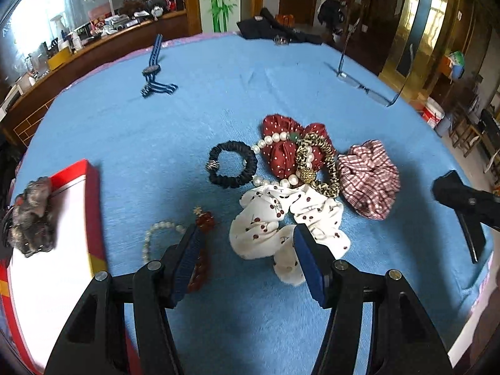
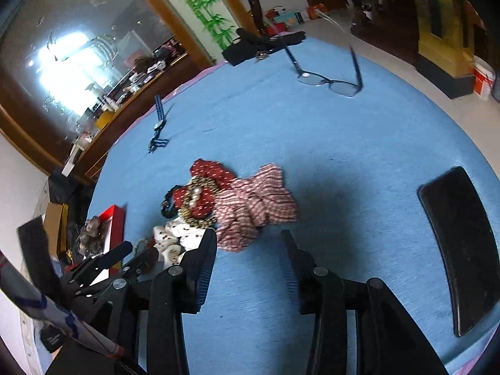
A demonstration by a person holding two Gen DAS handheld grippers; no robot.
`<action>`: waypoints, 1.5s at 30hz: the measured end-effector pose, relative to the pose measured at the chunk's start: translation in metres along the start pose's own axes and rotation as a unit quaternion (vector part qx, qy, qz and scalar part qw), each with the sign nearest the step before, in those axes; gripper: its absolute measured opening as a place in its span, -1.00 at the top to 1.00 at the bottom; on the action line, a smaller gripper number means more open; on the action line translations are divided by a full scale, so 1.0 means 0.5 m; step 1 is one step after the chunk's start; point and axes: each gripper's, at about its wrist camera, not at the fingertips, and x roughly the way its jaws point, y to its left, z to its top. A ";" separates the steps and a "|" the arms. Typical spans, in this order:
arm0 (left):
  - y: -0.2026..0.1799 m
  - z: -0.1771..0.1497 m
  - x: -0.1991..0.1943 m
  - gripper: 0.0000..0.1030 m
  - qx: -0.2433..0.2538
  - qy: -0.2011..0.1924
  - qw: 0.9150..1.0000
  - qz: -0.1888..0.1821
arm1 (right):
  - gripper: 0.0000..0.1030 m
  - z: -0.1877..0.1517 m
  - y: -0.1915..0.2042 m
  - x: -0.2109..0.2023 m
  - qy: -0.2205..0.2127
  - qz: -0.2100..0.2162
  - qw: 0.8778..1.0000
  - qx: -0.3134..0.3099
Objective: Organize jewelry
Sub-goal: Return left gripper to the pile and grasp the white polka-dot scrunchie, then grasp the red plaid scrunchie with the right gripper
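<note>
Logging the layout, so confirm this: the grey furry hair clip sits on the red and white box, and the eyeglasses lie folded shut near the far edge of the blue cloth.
One detail is wrong. The eyeglasses are not folded: the right wrist view shows both temples swung open and sticking up. The grey furry hair clip does sit on the red and white box.

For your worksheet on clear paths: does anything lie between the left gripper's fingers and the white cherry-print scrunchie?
Nothing visible does. The left gripper is open, and the white cherry-print scrunchie lies on the blue cloth just ahead, its near edge by the right finger. The amber hair clip lies by the left finger, aside.
</note>
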 end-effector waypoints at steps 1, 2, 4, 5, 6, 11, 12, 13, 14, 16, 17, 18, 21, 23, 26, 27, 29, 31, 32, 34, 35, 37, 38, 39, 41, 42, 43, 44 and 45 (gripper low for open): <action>-0.002 0.001 0.008 -0.15 -0.001 0.004 1.000 0.000 | 0.15 0.000 -0.003 0.002 0.000 0.000 1.000 0.001; -0.006 0.002 0.016 -0.15 -0.001 0.006 1.000 -0.004 | 0.15 0.002 -0.005 0.003 0.001 0.000 1.000 0.001; -0.014 0.004 0.027 0.13 -0.001 0.007 1.000 -0.008 | 0.14 0.002 -0.010 0.005 0.003 0.002 1.000 0.001; -0.019 0.004 0.032 0.49 0.000 0.010 1.000 -0.009 | 0.11 0.004 -0.011 0.007 0.003 0.001 1.000 0.001; -0.025 0.002 0.035 0.65 0.002 0.013 1.000 -0.014 | 0.08 0.006 -0.013 0.008 0.003 -0.001 1.000 0.000; -0.038 -0.019 0.008 0.84 0.004 -0.007 1.000 -0.023 | -0.09 0.021 -0.018 0.025 0.006 -0.007 1.000 -0.001; -0.039 -0.025 -0.003 0.84 0.003 -0.011 0.999 -0.030 | -0.12 0.025 -0.016 0.034 0.010 -0.011 1.000 -0.004; -0.039 -0.030 -0.013 0.84 0.003 -0.015 0.999 -0.034 | -0.14 0.030 -0.013 0.047 0.014 -0.014 1.000 -0.007; -0.037 -0.037 -0.025 0.84 0.002 -0.020 0.999 -0.036 | -0.14 0.033 -0.012 0.056 0.017 -0.016 1.000 -0.007; -0.031 -0.049 -0.049 0.84 -0.004 -0.032 0.999 -0.042 | -0.14 0.043 -0.004 0.085 0.026 -0.024 0.999 -0.018; -0.029 -0.054 -0.061 0.84 -0.005 -0.036 0.998 -0.046 | -0.14 0.046 -0.003 0.098 0.032 -0.029 0.999 -0.021; -0.028 -0.060 -0.074 0.84 -0.003 -0.042 0.998 -0.046 | -0.14 0.049 0.000 0.112 0.038 -0.036 0.998 -0.020; -0.026 -0.074 -0.100 0.84 -0.001 -0.055 0.997 -0.049 | -0.10 0.054 0.012 0.141 0.040 -0.039 0.998 -0.029; -0.024 -0.080 -0.111 0.84 -0.002 -0.060 0.997 -0.050 | 0.75 0.048 0.024 0.153 0.044 -0.050 0.997 -0.044; -0.020 -0.084 -0.118 0.84 -0.004 -0.064 0.997 -0.051 | 0.91 0.037 0.028 0.141 0.038 -0.049 0.997 -0.048; -0.018 -0.086 -0.121 0.84 -0.004 -0.068 0.996 -0.049 | 0.91 0.033 0.028 0.130 0.031 -0.046 0.997 -0.047; -0.017 -0.089 -0.126 0.84 -0.004 -0.072 0.996 -0.049 | 0.92 0.021 0.028 0.099 0.015 -0.041 0.998 -0.046; -0.017 -0.091 -0.127 0.84 -0.005 -0.075 0.996 -0.048 | 0.91 0.009 0.030 0.059 -0.006 -0.040 0.998 -0.049; -0.018 -0.092 -0.129 0.84 -0.005 -0.077 0.996 -0.048 | 0.91 0.004 0.033 0.045 -0.013 -0.038 0.998 -0.050; -0.020 -0.095 -0.134 0.84 -0.005 -0.082 0.996 -0.046 | 0.91 -0.007 0.037 0.015 -0.025 -0.031 0.998 -0.052; -0.021 -0.097 -0.138 0.84 -0.004 -0.085 0.995 -0.044 | 0.91 -0.012 0.040 0.003 -0.031 -0.029 0.998 -0.054; -0.022 -0.102 -0.146 0.84 -0.002 -0.091 0.995 -0.039 | 0.91 -0.021 0.048 -0.019 -0.041 -0.024 0.997 -0.059; -0.022 -0.104 -0.150 0.84 -0.003 -0.093 0.995 -0.038 | 0.91 -0.025 0.053 -0.027 -0.043 -0.022 0.997 -0.063; -0.021 -0.105 -0.154 0.84 -0.003 -0.095 0.995 -0.037 | 0.91 -0.030 0.058 -0.033 -0.045 -0.018 0.997 -0.067; -0.018 -0.108 -0.161 0.84 -0.004 -0.099 0.994 -0.035 | 0.91 -0.037 0.069 -0.039 -0.048 -0.016 0.996 -0.071; -0.017 -0.109 -0.166 0.84 -0.005 -0.101 0.994 -0.034 | 0.91 -0.041 0.074 -0.041 -0.049 -0.015 0.996 -0.074; -0.015 -0.110 -0.171 0.83 -0.005 -0.103 0.994 -0.033 | 0.91 -0.043 0.077 -0.043 -0.048 -0.013 0.996 -0.075; -0.014 -0.110 -0.174 0.84 -0.005 -0.105 0.994 -0.032 | 0.91 -0.045 0.080 -0.043 -0.047 -0.011 0.996 -0.076; -0.011 -0.113 -0.180 0.84 -0.007 -0.108 0.994 -0.030 | 0.91 -0.049 0.084 -0.044 -0.048 -0.011 0.996 -0.078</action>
